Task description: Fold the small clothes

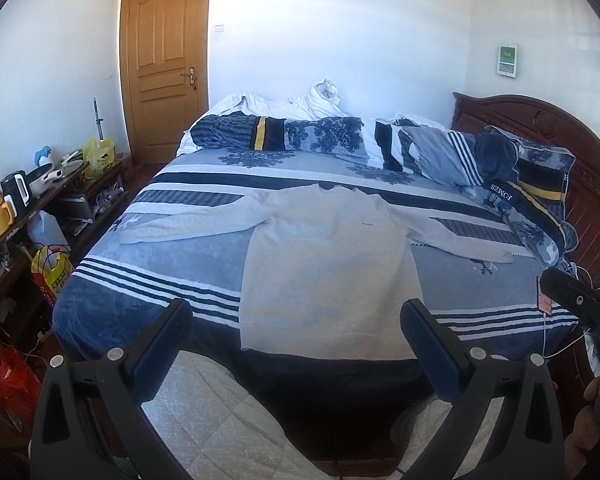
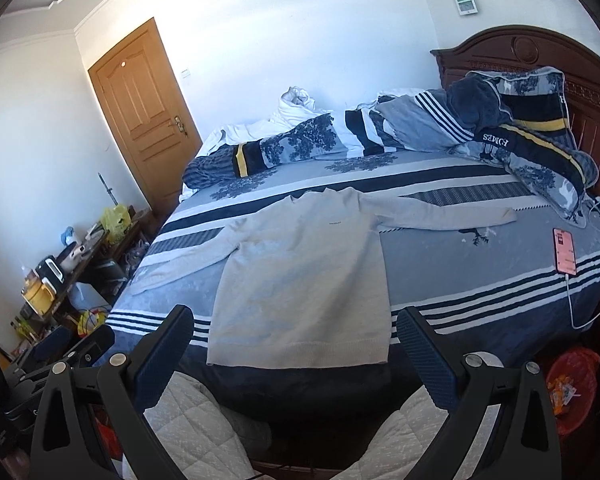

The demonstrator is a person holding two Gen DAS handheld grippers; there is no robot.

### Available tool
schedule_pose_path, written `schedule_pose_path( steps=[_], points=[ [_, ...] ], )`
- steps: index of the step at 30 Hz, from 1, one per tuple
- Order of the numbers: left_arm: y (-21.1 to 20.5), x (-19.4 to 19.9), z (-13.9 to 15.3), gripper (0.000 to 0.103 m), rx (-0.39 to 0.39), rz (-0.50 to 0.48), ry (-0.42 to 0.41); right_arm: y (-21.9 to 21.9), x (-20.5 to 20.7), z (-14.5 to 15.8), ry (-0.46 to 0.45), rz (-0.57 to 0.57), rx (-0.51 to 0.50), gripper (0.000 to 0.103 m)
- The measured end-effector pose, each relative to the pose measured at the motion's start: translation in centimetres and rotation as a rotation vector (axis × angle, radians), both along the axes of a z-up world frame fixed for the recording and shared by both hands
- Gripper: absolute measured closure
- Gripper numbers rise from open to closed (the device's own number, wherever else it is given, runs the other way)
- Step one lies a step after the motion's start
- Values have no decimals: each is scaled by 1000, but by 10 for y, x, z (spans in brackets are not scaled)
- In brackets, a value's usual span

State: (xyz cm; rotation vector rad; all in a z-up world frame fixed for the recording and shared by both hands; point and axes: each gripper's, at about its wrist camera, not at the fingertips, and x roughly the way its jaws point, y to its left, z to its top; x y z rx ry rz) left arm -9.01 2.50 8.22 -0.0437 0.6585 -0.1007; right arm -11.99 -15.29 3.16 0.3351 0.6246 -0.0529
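The left gripper hangs with jaws spread wide and empty, as does the right gripper. A pale grey sweater lies flat on the striped bed, sleeves out. Only the right wrist view shows the whole pink phone; the left view cuts it off behind the other gripper. The chest lettering is unreadable.

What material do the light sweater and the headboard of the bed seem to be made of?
Sweater: it looks like a soft knit, maybe cotton or wool; matte, with a ribbed band at the hem.
Headboard: it looks like dark reddish wood with a slight gloss; carved round ornament and moulded edge.
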Motion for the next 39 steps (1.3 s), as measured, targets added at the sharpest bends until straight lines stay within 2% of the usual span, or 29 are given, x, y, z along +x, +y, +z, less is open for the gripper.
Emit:
schedule_pose_path(
  steps=[10, 21, 30, 39],
  points=[
    [-2, -4, -2, 0, 0, -3, -21, 1, 0, -5, 14, -4, 3, 0],
    [2, 24, -33, 0, 12, 7, 106, 0, 9, -27, 33, 20, 14, 0],
    [3, 51, -61, 0, 31, 12, 157, -2, 37, -50, 63, 46, 12, 0],
    [-7, 95, -80, 0, 50, 14, 188, -12, 72, -71, 78, 73, 7, 2]
  ],
)
